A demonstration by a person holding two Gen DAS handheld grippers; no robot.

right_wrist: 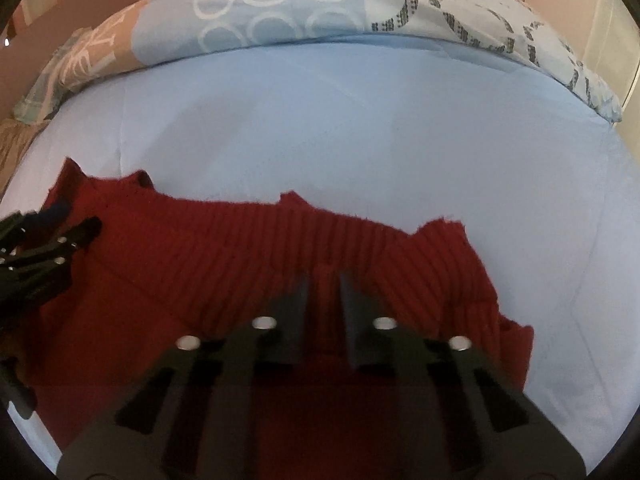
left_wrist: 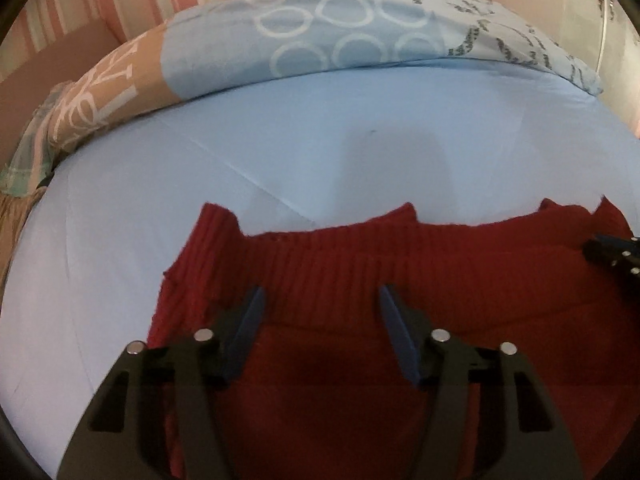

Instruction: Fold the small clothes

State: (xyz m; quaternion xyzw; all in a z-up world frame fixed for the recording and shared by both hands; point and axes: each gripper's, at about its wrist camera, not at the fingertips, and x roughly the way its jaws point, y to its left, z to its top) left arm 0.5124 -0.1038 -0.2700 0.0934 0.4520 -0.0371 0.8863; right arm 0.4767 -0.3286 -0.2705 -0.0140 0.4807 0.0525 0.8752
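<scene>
The left gripper (left_wrist: 320, 300) hangs wide apart over the red knit garment (left_wrist: 460, 264); the right gripper (right_wrist: 324, 288) is narrowed, seemingly pinching a ridge of it; the garment lies flat on the blue sheet (right_wrist: 360, 128); grip both layers evenly before folding, I judge.

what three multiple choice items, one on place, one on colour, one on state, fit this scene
1. Where does the red ribbed knit garment lie?
A. on the light blue bedsheet
B. on the patterned pillow
C. on a wooden floor

2. What colour are the left tongs' fingertips?
A. red
B. blue
C. white

3. How do the left tongs stand?
A. shut on the garment
B. open above the garment
C. out of view

Answers: 1 A, sheet shows all round the knit, and the pillow sits well behind it; 2 B, both tips are blue; 3 B, a wide gap shows between the tips.
</scene>
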